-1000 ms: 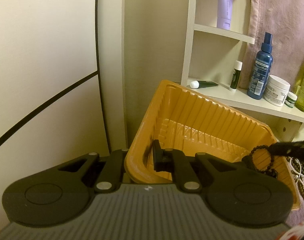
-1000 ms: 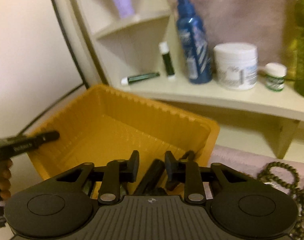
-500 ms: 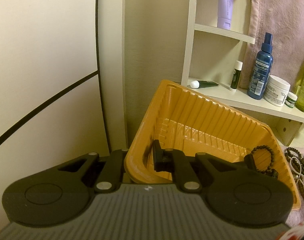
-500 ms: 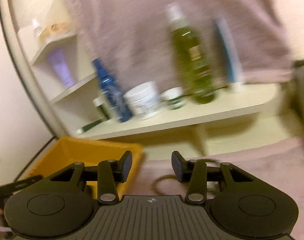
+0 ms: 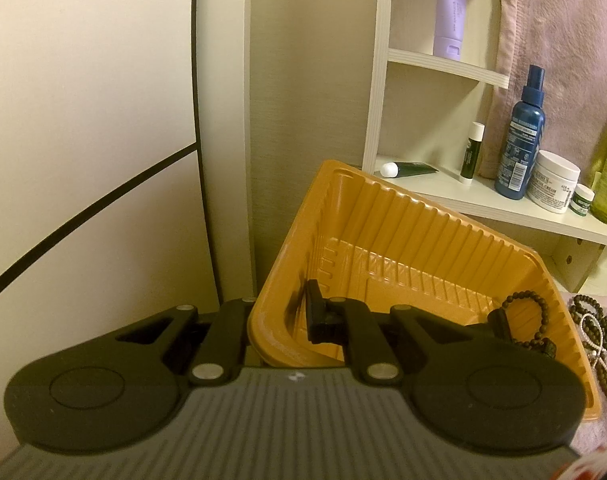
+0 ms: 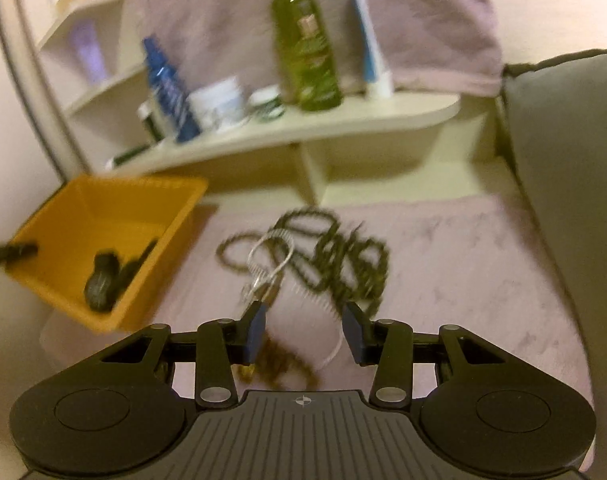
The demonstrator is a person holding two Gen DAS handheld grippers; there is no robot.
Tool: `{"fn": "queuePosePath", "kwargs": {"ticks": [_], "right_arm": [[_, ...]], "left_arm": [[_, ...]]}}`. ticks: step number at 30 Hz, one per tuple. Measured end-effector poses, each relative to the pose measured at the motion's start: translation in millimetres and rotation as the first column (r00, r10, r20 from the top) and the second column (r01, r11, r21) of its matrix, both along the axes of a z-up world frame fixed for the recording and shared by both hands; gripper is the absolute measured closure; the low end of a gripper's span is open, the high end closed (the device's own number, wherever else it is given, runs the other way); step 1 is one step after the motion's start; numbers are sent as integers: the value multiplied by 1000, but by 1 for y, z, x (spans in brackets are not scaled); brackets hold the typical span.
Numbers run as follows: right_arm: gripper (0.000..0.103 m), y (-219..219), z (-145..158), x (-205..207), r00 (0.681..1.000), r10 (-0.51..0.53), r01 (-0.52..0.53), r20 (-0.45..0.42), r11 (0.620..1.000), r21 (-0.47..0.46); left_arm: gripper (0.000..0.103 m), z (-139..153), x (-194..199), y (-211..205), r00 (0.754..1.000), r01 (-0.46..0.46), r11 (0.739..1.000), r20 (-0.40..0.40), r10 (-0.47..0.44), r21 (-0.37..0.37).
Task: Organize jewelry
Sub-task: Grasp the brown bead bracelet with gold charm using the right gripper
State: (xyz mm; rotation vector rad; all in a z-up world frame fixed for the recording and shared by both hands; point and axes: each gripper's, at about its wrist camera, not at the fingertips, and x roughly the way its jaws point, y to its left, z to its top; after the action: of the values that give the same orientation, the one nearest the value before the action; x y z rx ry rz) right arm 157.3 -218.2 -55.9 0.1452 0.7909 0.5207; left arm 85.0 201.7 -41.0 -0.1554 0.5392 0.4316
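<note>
The orange tray (image 5: 403, 240) is being held tilted by the left gripper (image 5: 281, 316), its fingers pinched on the near wall; a dark bead bracelet (image 5: 521, 320), carried over the tray a second ago, is now lying inside at the right wall; the right gripper (image 6: 303, 330) is being swung away to the heap of bead strands (image 6: 335, 256) on the pink cloth (image 6: 463, 260), its fingers having just been opened, half-wide and empty; one piece is judged done, the heap remaining.
</note>
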Motion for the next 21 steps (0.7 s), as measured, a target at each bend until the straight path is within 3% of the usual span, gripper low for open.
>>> {"fn": "queuePosePath", "kwargs": {"ticks": [10, 18, 21], "right_arm": [[59, 22, -18, -20, 995, 82, -84, -62, 996, -22], [59, 50, -27, -20, 994, 108, -108, -1, 987, -117], [70, 53, -29, -18, 993, 114, -112, 9, 985, -134]], "left_arm": [[93, 0, 0, 0, 1000, -1, 1000, 0, 1, 1], [93, -1, 0, 0, 1000, 1, 1000, 0, -1, 2], [93, -1, 0, -1, 1000, 0, 1000, 2, 0, 1]]}}
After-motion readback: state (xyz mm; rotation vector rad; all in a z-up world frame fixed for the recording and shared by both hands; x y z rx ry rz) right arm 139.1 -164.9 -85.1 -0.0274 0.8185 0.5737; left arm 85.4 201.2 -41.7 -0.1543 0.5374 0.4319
